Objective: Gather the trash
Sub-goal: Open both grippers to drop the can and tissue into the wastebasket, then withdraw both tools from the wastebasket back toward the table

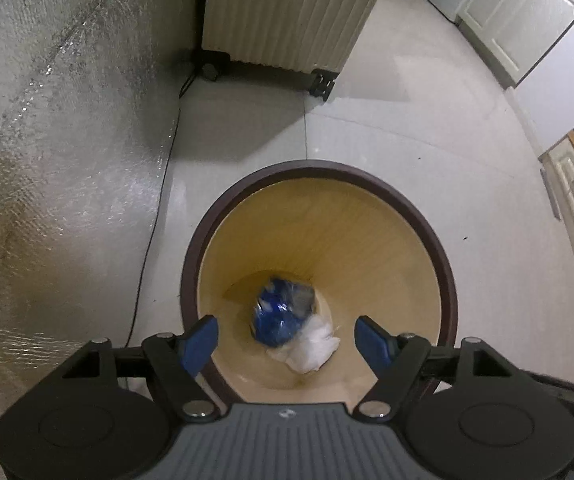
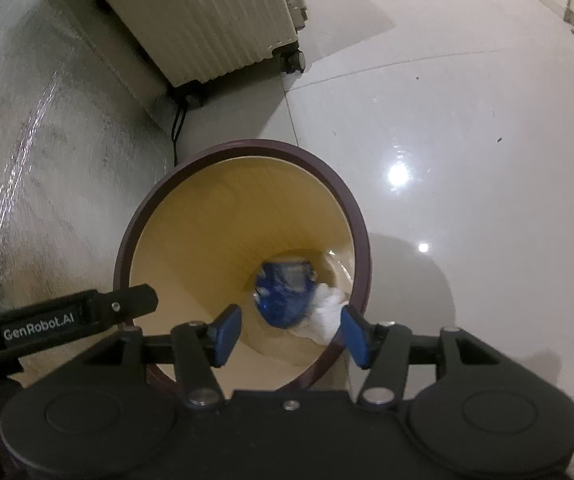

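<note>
From the left wrist, the left claw (image 1: pixel 286 338) hangs over the mouth of the bin (image 1: pixel 445 276), its 2 blue pads spread apart with nothing between them. Down at the bottom lie 2 pieces of trash, a crumpled blue wrapper (image 1: pixel 281 312) and a white tissue wad (image 1: pixel 313 346), touching each other. Both look light, soft and easily squashed; the wrapper is likely slick film, so I would pinch a raised crease rather than a flat face, while the tissue should take a grip anywhere (though it may tear). From the right wrist, the right claw (image 2: pixel 290 334) also stands open and empty above the same bin (image 2: pixel 361 224), with the blue wrapper (image 2: pixel 285 294) and tissue (image 2: pixel 327 314) deep below it. The left device's arm (image 2: pixel 63 322) crosses the lower left and carries a label reading "GenRobot.AI". I can read no print on the wrapper.
</note>
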